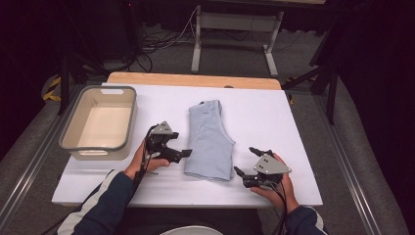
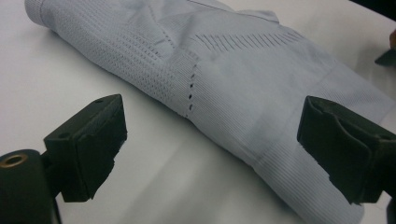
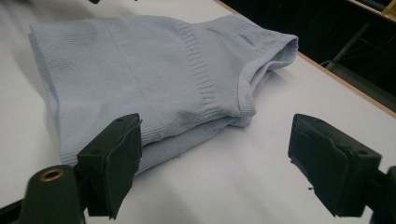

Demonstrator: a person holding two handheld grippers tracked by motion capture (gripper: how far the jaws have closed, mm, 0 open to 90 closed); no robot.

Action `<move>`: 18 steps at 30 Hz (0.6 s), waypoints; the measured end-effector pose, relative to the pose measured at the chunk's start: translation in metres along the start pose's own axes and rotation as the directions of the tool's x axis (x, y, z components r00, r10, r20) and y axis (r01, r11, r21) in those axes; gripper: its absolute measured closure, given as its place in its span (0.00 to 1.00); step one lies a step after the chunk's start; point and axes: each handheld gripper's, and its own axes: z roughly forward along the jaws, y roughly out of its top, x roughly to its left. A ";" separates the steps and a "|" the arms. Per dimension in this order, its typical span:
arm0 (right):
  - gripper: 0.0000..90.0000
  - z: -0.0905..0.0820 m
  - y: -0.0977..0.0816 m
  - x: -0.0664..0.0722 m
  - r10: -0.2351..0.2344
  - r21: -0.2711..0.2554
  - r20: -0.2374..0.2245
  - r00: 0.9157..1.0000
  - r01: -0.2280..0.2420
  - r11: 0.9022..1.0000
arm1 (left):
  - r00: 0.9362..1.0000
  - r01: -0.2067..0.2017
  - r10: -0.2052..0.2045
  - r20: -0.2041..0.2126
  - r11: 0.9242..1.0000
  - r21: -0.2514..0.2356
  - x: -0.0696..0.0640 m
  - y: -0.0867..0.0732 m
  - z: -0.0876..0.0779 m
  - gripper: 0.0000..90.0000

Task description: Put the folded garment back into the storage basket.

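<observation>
I have a folded pale blue top [image 1: 210, 139] lying in the middle of the white table [image 1: 274, 112], its long axis running from the far edge toward my near edge. It is already doubled lengthwise, with layered edges showing along the side that faces my right gripper [image 1: 248, 162]. So I judge the folding largely done, or at least well begun. What is left, I think, is either one more fold across the middle or a lift into the bin [image 1: 99, 122].

My left gripper [image 1: 181, 147] sits just beside the top's left edge, near the table's front left. Its jaws stand wide, with nothing between them. In the left gripper view the ribbed hem of the top [image 2: 243, 98] runs between the two pads [image 2: 91, 144], but the cloth is not pinched. My right gripper sits near the top's front right corner, just off the cloth, jaws also spread wide and empty. In the right gripper view the folded edge [image 3: 154, 84] lies ahead of the pads [image 3: 116, 158], with bare table under them.

The bin stands at the table's left edge, well apart from the top. It is a grey-rimmed tub with a pale inside, and I see nothing in it. If the top is bound there, that move has not yet begun.
</observation>
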 end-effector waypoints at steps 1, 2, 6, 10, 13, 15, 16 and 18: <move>0.21 0.000 0.000 0.000 -0.001 0.002 -0.002 1.000 0.001 1.000 | 1.000 0.024 -0.024 0.011 1.000 0.000 0.002 0.002 0.003 0.10; 0.21 0.000 0.000 0.000 0.001 0.003 -0.006 1.000 -0.001 1.000 | 0.999 0.044 -0.044 0.021 0.999 0.002 0.005 0.004 0.007 0.10; 0.21 0.001 -0.001 0.000 0.003 0.010 -0.009 1.000 -0.003 1.000 | 0.996 0.077 -0.078 0.036 0.996 0.034 0.008 0.008 0.019 0.10; 0.21 0.001 -0.001 0.000 0.004 0.011 -0.012 1.000 -0.004 1.000 | 0.992 0.110 -0.114 0.048 0.991 0.076 0.011 0.009 0.033 0.10; 0.21 0.002 -0.001 0.000 0.002 0.013 -0.014 1.000 -0.002 1.000 | 0.989 0.128 -0.134 0.062 0.986 0.104 0.012 0.009 0.045 0.10; 0.21 0.002 -0.001 0.000 0.001 0.014 -0.013 1.000 -0.001 1.000 | 0.987 0.135 -0.144 0.069 0.984 0.114 0.011 0.009 0.050 0.10; 0.21 0.002 -0.001 0.000 0.005 0.015 -0.018 1.000 -0.004 1.000 | 0.987 0.132 -0.141 0.070 0.984 0.120 0.011 0.010 0.051 0.10; 0.21 0.003 -0.001 0.000 0.001 0.021 -0.019 1.000 -0.001 1.000 | 0.986 0.138 -0.148 0.077 0.983 0.123 0.009 0.013 0.055 0.11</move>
